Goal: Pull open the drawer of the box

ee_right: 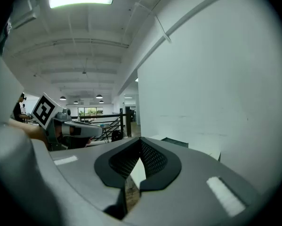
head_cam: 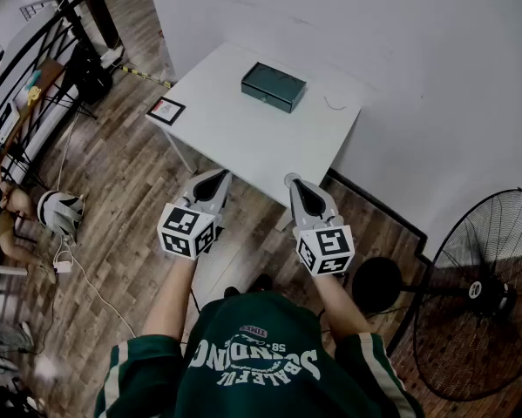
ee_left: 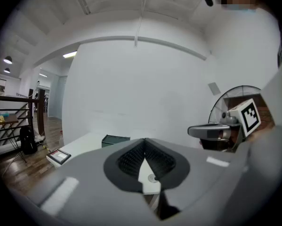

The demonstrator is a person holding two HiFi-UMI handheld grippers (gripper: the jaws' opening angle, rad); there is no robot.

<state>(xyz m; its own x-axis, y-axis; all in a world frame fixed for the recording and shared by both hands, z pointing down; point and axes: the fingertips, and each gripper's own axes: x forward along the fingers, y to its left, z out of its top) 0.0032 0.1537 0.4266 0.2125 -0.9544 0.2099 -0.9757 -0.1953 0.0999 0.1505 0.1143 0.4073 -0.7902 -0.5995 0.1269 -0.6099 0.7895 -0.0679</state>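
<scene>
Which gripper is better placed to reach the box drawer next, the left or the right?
Right, by a little. In the head view the right gripper lies nearer the box; the left gripper is further aside. Both are shut, empty and short of the table.

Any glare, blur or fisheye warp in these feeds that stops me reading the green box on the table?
Head view: even light, sharp, the box plain on the white table. Left gripper view: heavy fisheye, black corners, box small and distant but not blurred. Right gripper view: a ceiling lamp glares at the top, the wall bows, box only a dark sliver.
</scene>
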